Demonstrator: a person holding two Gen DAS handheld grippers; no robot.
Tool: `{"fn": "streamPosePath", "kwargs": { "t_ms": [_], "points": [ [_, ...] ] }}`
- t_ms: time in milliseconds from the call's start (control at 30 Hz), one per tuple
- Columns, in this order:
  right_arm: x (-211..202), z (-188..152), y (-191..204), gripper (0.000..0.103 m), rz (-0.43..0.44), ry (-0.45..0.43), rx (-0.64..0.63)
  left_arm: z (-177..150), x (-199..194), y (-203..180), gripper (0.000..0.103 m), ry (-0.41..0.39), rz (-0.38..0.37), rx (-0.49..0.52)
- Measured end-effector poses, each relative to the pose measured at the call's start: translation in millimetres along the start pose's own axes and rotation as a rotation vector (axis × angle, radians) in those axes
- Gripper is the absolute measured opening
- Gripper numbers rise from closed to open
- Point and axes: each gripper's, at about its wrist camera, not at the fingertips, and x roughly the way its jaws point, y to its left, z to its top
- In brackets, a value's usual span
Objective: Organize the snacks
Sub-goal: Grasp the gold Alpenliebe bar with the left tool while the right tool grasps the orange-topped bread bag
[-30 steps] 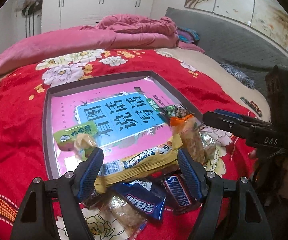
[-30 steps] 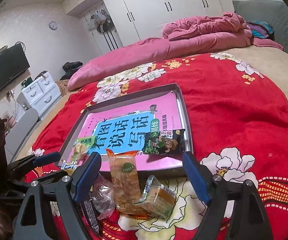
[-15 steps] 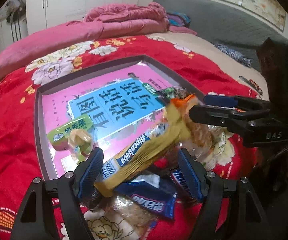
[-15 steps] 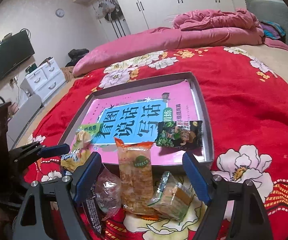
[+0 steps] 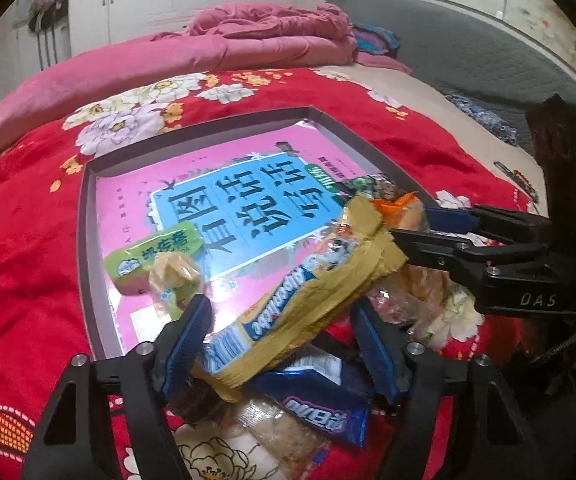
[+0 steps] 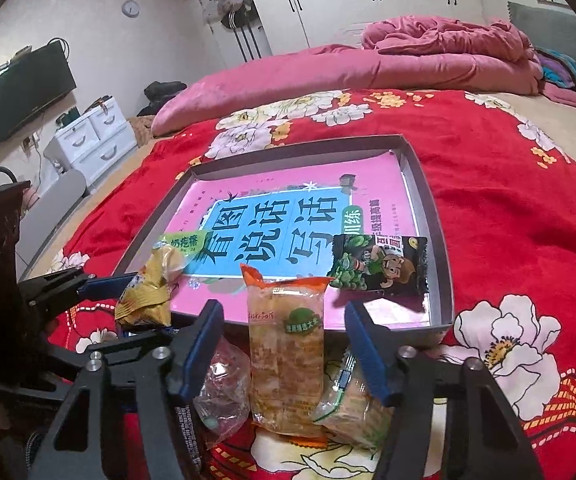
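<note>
Left gripper (image 5: 280, 344): pinching the near end of a yellow candy packet (image 5: 308, 292), lifted aslant above the tray's near edge.

Tray (image 5: 88, 208): holds a pink book, a green packet (image 5: 152, 256) and a dark pea packet (image 6: 380, 264).

Advice: carry the yellow packet well over the rim to bare book cover, lower it flat, then release.

Right gripper (image 6: 284, 344): spread, straddling the orange-topped cracker packet (image 6: 286, 356) on the blanket, not gripping.

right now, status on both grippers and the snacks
Left gripper shut on yellow pack, lifted toward tray. Right gripper open around orange pack. Right gripper's fingers close by the yellow pack's top.
</note>
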Motion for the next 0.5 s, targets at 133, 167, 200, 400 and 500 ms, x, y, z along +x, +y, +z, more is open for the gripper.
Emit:
{"fn": "streamPosePath", "kwargs": {
  "t_ms": [133, 167, 200, 400, 500],
  "points": [
    [3.7, 0.6, -0.3, 0.041, -0.001, 0.008, -0.013, 0.4, 1.3, 5.0, 0.057, 0.0, 0.017, -0.03],
    [4.3, 0.3, -0.2, 0.036, 0.006, 0.011, -0.017, 0.6, 1.2, 5.4, 0.055, -0.001, 0.019, -0.034],
    [4.4, 0.1, 0.3, 0.035, 0.009, 0.012, -0.02, 0.7, 1.5, 6.0, 0.052, 0.0, 0.025, -0.038],
    [-1.3, -0.3, 0.1, 0.034, 0.023, -0.003, -0.024, 1.5, 0.9, 16.4, 0.043, -0.004, 0.011, -0.103],
    [-8.9, 1.0, -2.7, 0.033, 0.041, -0.033, -0.003, 1.7, -1.9, 19.8, 0.04, -0.015, 0.016, -0.124]
  ]
}}
